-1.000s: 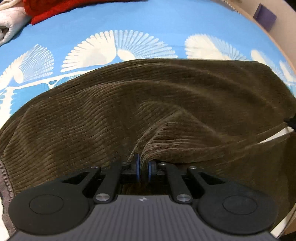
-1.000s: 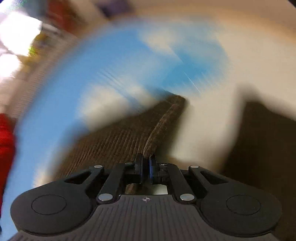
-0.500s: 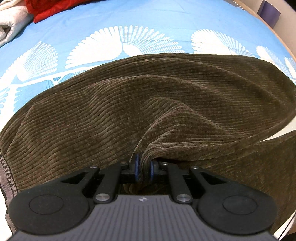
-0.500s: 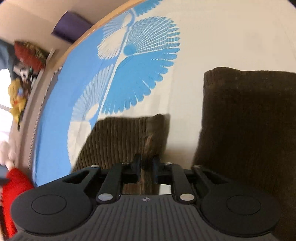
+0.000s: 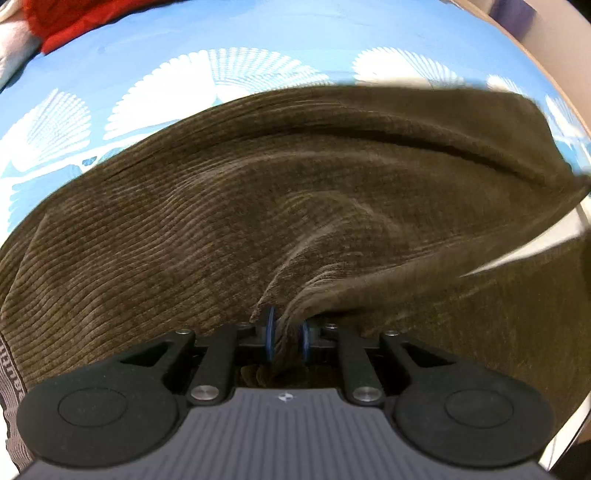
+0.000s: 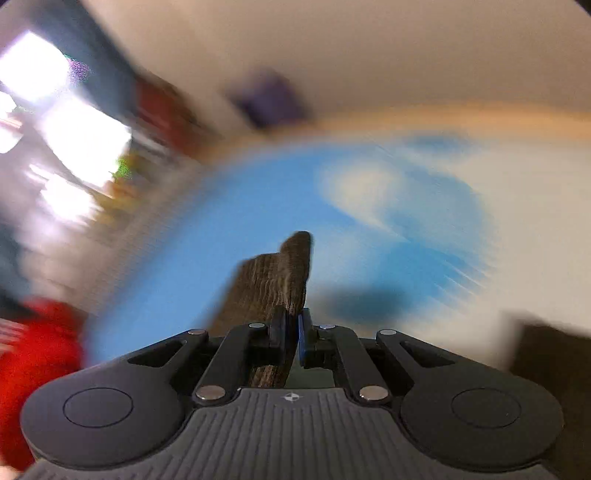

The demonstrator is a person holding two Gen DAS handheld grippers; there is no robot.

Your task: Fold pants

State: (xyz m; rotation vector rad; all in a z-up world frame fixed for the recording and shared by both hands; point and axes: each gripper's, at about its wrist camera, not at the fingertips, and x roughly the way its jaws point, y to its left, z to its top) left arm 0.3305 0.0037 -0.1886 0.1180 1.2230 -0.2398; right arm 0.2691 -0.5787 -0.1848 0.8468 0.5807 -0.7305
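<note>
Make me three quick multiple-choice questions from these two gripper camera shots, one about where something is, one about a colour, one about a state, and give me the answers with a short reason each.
1. Where does the red cloth lie in the left wrist view?
A. far upper left, beyond the pants
B. on top of the pants
C. between the gripper's fingers

2. What colour are the corduroy pants?
A. grey
B. dark brown
C. white

3. What is the right gripper doing?
A. standing wide open over bare sheet
B. pinching a strip of the pants
C. gripping the red cloth

Answers:
1 A: the red cloth sits at the top left corner on the blue sheet, clear of the pants.
2 B: the ribbed fabric is dark brown in both views.
3 B: brown corduroy runs up between its closed fingers.
</note>
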